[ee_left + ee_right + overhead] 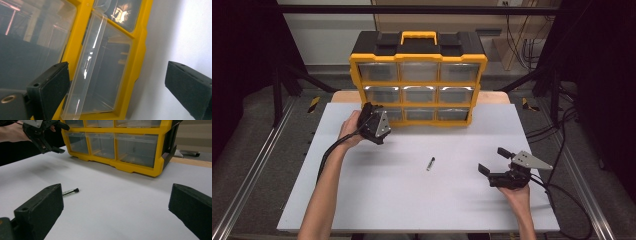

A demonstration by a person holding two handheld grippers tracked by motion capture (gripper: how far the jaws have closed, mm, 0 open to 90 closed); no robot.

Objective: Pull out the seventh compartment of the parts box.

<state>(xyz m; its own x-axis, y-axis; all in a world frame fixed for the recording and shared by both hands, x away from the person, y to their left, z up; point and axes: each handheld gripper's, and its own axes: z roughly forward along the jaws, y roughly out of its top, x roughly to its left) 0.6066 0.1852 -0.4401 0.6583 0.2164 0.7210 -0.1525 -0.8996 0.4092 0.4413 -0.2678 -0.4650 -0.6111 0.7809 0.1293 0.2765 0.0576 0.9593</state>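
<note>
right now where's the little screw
In the high view the screw lies loose on the white table, mid-table in front of the yellow drawer cabinet, just left of the right gripper.

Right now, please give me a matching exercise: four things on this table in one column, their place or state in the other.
1. left tool
2. right tool
3. small bolt
4. drawer cabinet

A. lying loose mid-table
B. open, at the bottom-left drawer
C. upright at the far edge
D. open, right of the bolt

Pairs: 1-B, 2-D, 3-A, 4-C
</note>
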